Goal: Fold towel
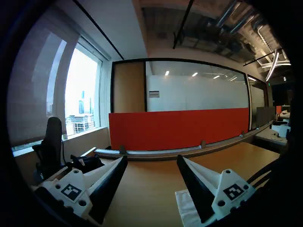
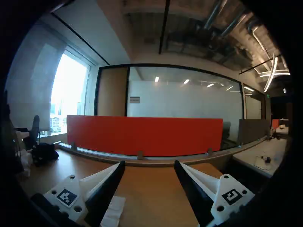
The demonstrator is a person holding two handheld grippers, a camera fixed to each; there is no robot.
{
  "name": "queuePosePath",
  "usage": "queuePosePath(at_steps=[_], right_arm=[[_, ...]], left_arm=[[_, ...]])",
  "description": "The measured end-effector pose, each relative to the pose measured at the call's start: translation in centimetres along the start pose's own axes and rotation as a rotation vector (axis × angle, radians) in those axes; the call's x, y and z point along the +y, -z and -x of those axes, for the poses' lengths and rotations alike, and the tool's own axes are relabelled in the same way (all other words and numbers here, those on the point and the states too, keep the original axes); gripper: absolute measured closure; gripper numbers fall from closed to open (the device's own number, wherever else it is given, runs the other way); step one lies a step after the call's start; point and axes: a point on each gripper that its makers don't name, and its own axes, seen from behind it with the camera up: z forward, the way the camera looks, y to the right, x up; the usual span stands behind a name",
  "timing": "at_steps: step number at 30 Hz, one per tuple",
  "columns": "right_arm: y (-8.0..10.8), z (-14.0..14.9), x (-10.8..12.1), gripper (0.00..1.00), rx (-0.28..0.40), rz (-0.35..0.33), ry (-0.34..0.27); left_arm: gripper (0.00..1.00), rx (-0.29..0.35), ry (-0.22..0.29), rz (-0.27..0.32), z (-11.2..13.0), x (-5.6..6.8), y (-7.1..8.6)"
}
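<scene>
While the far side of the office is closed by a glass partition wall [image 1: 197,90], a bright window [image 1: 81,98] fills the left wall and bare pipes cross the open ceiling [image 1: 212,26]. Below the glass, a long red divider panel [image 1: 178,128] stands along the back edge of the wooden desk [image 1: 151,189]. A black office chair [image 1: 51,145] stands by the window. Near it a black bag [image 1: 85,162] sits on the desk, and its contents cannot be made out. The white towel [image 1: 185,208] lies on the desk, low in the left gripper view, partly behind that gripper's right finger. The left gripper [image 1: 151,157] is spread wide with nothing between its fingers. The right gripper [image 2: 149,162] is just as wide and holds nothing, with the towel beside its left finger.
</scene>
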Motion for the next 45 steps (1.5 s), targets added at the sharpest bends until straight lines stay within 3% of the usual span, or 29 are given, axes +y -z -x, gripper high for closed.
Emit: queuePosePath(at_steps=[6, 14, 23, 33, 45], right_arm=[[0.0, -1.5, 0.2, 0.0, -0.021, -0.004, 0.001], [-0.3, -1.8, -0.4, 0.0, -0.06, -0.052, 0.027], [-0.2, -0.1, -4.1, 0.0, -0.146, -0.22, 0.067], [1.7, 3.1, -8.1, 0.0, -0.267, -0.417, 0.157], [3.4, 7.0, -9.1, 0.0, -0.373, -0.514, 0.212]], left_arm=[[0.03, -0.014, -0.023, 0.003, -1.5, -0.2, 0.0], [0.03, -0.058, -0.051, 0.057, -1.5, 0.7, -0.3], [0.03, -0.139, -0.079, 0.174, 0.1, 3.1, -0.3], [0.03, -0.237, -0.122, 0.303, 2.8, 5.8, 0.7], [0.03, -0.333, -0.159, 0.431, 6.7, 8.9, 2.2]])
